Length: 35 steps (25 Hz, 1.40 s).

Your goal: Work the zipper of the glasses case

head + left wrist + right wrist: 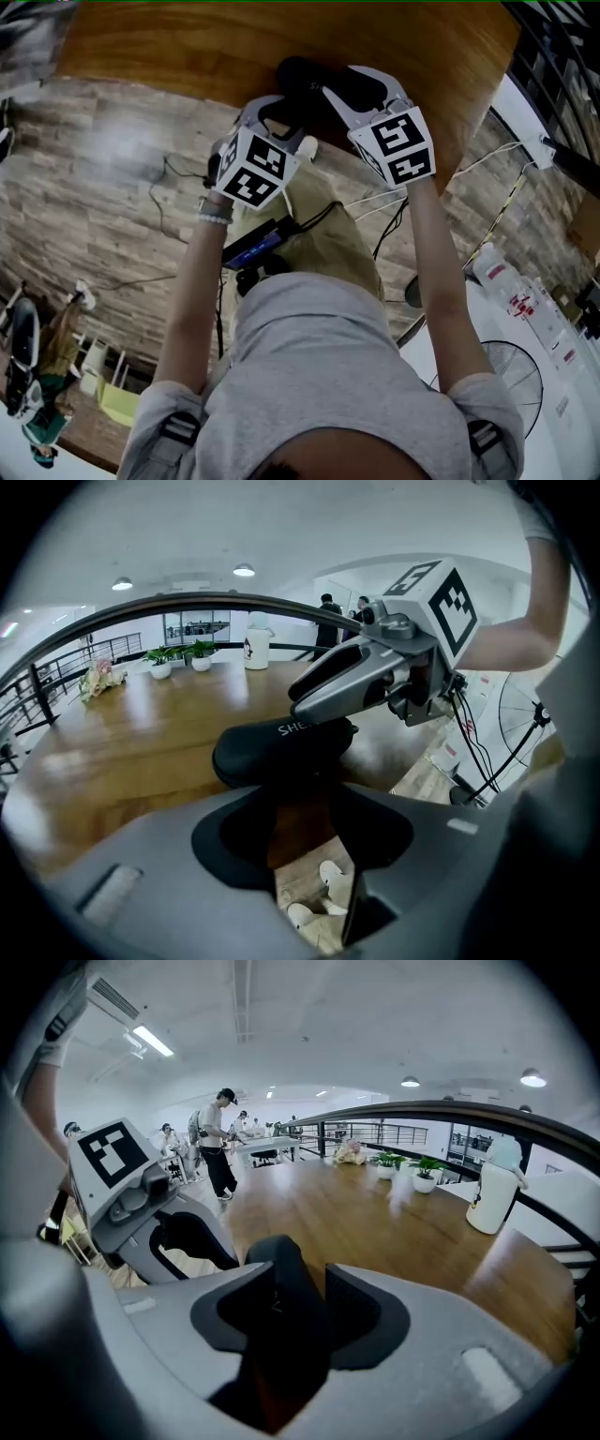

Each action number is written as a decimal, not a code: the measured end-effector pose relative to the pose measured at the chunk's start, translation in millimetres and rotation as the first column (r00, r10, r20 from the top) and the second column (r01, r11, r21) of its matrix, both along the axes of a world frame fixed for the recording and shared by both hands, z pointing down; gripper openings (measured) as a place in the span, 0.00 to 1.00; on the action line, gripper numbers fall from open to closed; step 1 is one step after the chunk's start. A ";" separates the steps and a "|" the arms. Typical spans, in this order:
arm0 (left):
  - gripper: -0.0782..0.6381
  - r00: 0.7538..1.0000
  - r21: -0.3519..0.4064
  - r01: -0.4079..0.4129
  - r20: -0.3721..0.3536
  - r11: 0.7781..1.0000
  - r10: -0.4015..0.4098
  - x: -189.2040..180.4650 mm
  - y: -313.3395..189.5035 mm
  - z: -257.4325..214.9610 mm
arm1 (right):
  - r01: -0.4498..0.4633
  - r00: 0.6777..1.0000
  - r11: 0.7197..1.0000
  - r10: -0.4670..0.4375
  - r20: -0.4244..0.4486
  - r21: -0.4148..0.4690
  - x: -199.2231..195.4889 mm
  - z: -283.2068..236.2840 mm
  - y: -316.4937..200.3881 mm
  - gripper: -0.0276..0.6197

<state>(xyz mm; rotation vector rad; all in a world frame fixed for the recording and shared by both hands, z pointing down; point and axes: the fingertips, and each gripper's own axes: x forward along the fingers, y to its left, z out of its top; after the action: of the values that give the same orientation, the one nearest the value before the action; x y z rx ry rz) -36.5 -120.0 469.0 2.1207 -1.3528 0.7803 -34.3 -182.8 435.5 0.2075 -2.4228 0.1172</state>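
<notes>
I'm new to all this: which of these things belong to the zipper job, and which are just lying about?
Job: glasses case, left gripper, right gripper, wooden table under the case.
Lying about: potted plants, white jug, flower bunch, floor fan.

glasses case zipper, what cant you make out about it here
Zipper and pull: shown nowhere.
Head view: left gripper and right gripper cover the glasses case.
Left gripper view: the right gripper crosses the case's top, cutting off its white print.
Right gripper view: case is a dark shape between the jaws; no seam shows.
</notes>
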 end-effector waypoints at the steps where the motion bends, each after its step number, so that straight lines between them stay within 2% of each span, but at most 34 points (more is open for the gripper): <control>1: 0.38 1.000 -0.002 0.006 -0.003 1.000 -0.006 1.5 0.0 1.8 | 0.003 1.000 1.000 -0.003 0.002 -0.007 -1.2 1.8 -0.1 0.31; 7: 0.35 0.998 -0.015 0.058 -0.027 0.998 -0.059 6.8 -3.2 12.5 | 0.005 1.000 0.996 -0.003 0.027 -0.084 -6.2 8.4 -1.3 0.31; 11: 0.31 0.996 -0.030 0.085 0.000 0.996 -0.085 2.1 -6.0 19.3 | 0.027 0.999 0.995 -0.024 0.028 -0.093 -9.4 10.3 1.7 0.30; 16: 0.31 0.996 -0.049 0.086 0.004 0.995 -0.086 7.3 -4.7 23.5 | 0.043 0.999 0.994 -0.040 0.030 -0.099 -11.4 10.7 1.9 0.29; 21: 0.29 0.997 -0.055 0.083 0.007 0.995 -0.083 14.3 -6.8 25.8 | 0.049 0.999 0.995 -0.047 0.028 -0.085 -13.6 8.4 3.4 0.29; 26: 0.27 0.997 -0.053 0.073 0.024 0.996 -0.072 18.5 -9.2 28.1 | 0.058 0.998 0.998 -0.058 0.003 -0.020 -12.8 5.7 2.8 0.29; 29: 0.21 0.996 -0.047 0.085 0.037 0.995 -0.083 15.4 -10.0 28.8 | 0.086 0.996 0.996 -0.086 -0.005 -0.024 -15.7 6.8 6.0 0.29; 33: 0.14 0.995 -0.041 0.088 0.046 0.995 -0.086 13.2 -10.7 26.9 | 0.112 0.993 0.988 -0.115 -0.017 -0.102 -16.6 8.2 18.4 0.15; 35: 0.14 0.996 -0.046 0.088 0.036 0.995 -0.087 13.1 -10.7 26.2 | 0.128 0.991 0.988 -0.131 -0.029 -0.086 -16.7 7.9 23.0 0.11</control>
<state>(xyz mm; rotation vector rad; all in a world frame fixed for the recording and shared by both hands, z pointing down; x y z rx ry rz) -23.3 -130.7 495.2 2.0056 -1.4206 0.8085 -51.0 -159.8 443.4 0.0135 -2.3836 0.1552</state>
